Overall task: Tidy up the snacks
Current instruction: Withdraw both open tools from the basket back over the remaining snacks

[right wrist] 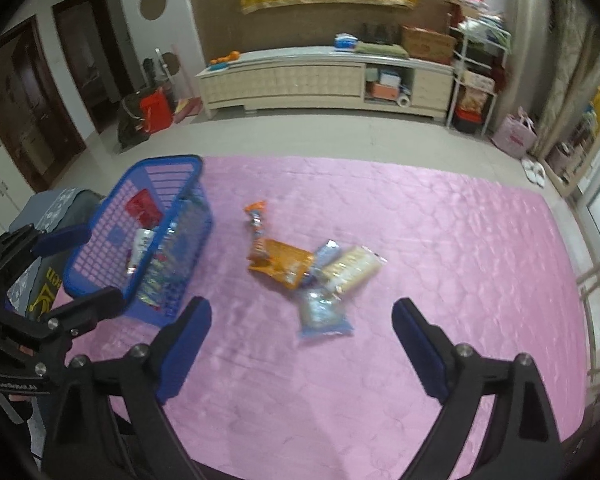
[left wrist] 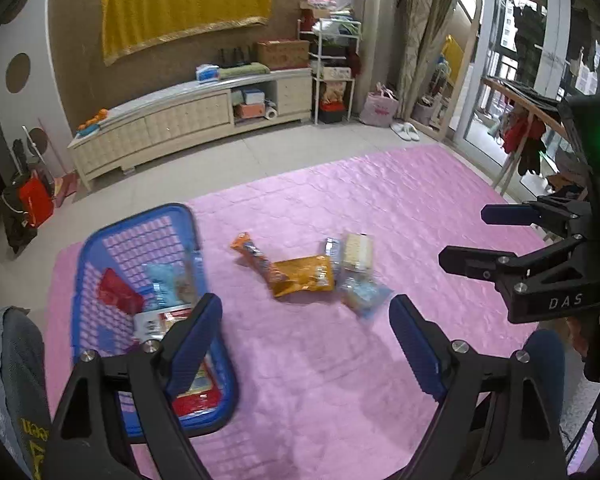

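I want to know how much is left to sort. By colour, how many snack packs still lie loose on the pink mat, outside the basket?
Orange: 2, a long pack and a flat pack
Light blue: 1
Silver-blue: 1, partly covered
Cream crackers: 1
Total: 5 loose on the mat

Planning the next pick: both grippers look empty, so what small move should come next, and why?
Probably lower the open right gripper onto the light-blue packet: it is the loose snack nearest its fingers, on the pink mat outside the blue basket.
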The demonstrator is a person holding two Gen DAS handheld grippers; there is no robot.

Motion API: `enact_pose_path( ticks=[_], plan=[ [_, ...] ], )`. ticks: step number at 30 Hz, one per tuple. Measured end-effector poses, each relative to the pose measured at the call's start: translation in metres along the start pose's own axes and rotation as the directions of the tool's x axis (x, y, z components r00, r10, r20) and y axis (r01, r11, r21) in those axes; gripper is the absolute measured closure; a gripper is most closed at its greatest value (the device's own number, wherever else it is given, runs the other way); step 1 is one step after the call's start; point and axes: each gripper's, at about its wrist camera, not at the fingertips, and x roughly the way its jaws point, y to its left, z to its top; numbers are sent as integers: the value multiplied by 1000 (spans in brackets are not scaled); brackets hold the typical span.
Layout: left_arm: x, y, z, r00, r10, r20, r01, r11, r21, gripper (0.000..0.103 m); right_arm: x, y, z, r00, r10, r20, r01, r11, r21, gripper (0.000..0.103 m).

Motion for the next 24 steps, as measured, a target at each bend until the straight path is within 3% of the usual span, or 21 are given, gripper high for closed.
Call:
enact_pose_path(
  ticks=[8,24],
  plan=[
    [48,-36,6,997,-16,-79,16,1000,4,19,22,-53,-16,999,-27,-34,29,998,58,9],
    [159,-69,7,960,-19,-279,-29,986,-166,19,75,-121,-29,995,-82,-48,86,993,78,5]
  ],
)
